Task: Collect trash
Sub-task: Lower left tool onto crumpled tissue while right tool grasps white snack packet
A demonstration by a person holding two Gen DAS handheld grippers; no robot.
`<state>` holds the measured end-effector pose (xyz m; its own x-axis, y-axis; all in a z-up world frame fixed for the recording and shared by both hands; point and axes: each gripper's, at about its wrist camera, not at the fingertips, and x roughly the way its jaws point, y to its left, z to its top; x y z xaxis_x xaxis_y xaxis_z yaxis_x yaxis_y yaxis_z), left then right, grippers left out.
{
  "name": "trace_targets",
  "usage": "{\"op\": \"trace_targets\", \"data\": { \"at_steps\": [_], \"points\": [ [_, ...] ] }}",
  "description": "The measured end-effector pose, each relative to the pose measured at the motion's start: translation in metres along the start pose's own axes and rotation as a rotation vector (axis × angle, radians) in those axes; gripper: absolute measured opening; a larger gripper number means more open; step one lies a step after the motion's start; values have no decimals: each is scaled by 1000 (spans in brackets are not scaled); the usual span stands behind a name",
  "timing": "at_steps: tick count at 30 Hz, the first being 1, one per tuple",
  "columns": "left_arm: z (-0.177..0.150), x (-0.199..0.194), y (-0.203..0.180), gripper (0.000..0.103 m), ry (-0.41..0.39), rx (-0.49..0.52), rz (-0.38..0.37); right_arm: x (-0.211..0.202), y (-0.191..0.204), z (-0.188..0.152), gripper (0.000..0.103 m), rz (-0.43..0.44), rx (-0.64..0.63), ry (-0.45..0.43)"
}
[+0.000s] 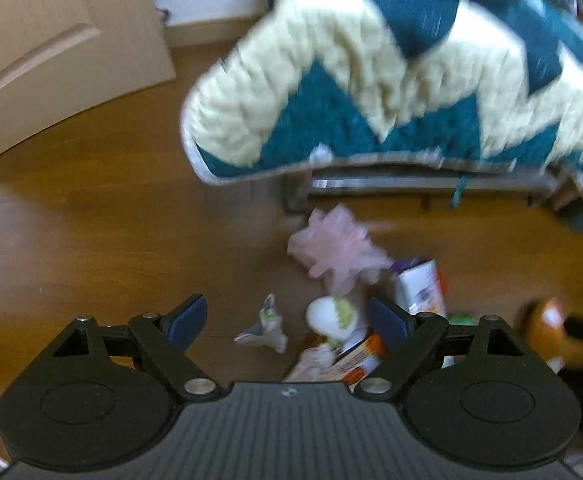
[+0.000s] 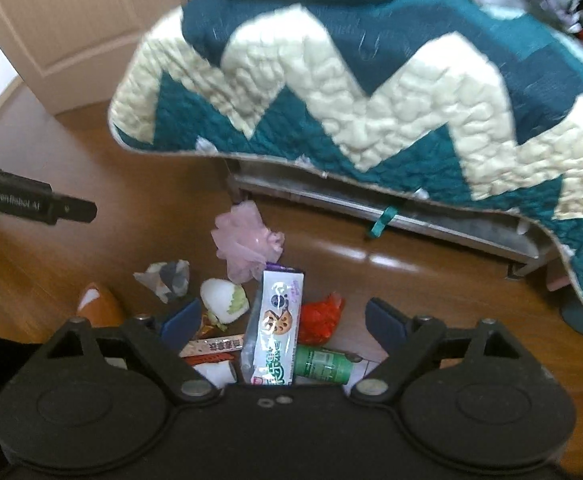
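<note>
Right wrist view: my right gripper [image 2: 283,320] points down at the trash pile on the wood floor [image 2: 431,280], jaws wide and easing inward, gripping nothing; the cookie packet [image 2: 275,320] lies below the gap between them. Landmark is that packet: pink mesh puff [image 2: 247,244] just beyond it toward the bed, white-green wrapper [image 2: 223,300] beside it on the door side, crumpled grey paper [image 2: 167,280] past that, red wrapper [image 2: 321,316] on its other side, green bottle [image 2: 323,366] under that. Quilt [image 2: 371,120] hangs off the bed behind. Left wrist view is blurry: my left gripper [image 1: 287,320] wide open, empty, above the same pile.
</note>
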<state>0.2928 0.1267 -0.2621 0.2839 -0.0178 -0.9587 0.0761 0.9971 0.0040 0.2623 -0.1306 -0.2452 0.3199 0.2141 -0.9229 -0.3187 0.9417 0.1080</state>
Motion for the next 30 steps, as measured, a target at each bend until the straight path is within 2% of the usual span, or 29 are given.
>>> {"op": "trace_targets", "data": {
  "at_steps": [3, 5, 10, 16, 23, 25, 27, 30],
  "points": [
    [0, 45, 4, 89, 67, 81, 3, 38, 7, 4, 89, -11, -15, 48],
    [-3, 74, 10, 89, 105, 99, -13, 62, 11, 3, 89, -11, -23, 80],
    [-15, 134, 19, 89, 178, 101, -63, 123, 21, -2, 89, -1, -59, 165],
    [-30, 197, 26, 89, 282, 74, -81, 183, 28, -9, 89, -34, -85, 240],
    [-35, 235, 28, 89, 315, -19, -101, 218, 26, -11, 89, -61, -59, 292],
    [-37, 243, 26, 88, 324, -27, -97, 224, 26, -12, 87, -70, -53, 300],
    [-40, 246, 26, 87, 327, -38, -94, 229, 24, -12, 80, -72, -41, 309],
    [-44, 251, 26, 77, 332, -60, -88, 234, 24, -12, 76, -73, -25, 319]
  ]
}}
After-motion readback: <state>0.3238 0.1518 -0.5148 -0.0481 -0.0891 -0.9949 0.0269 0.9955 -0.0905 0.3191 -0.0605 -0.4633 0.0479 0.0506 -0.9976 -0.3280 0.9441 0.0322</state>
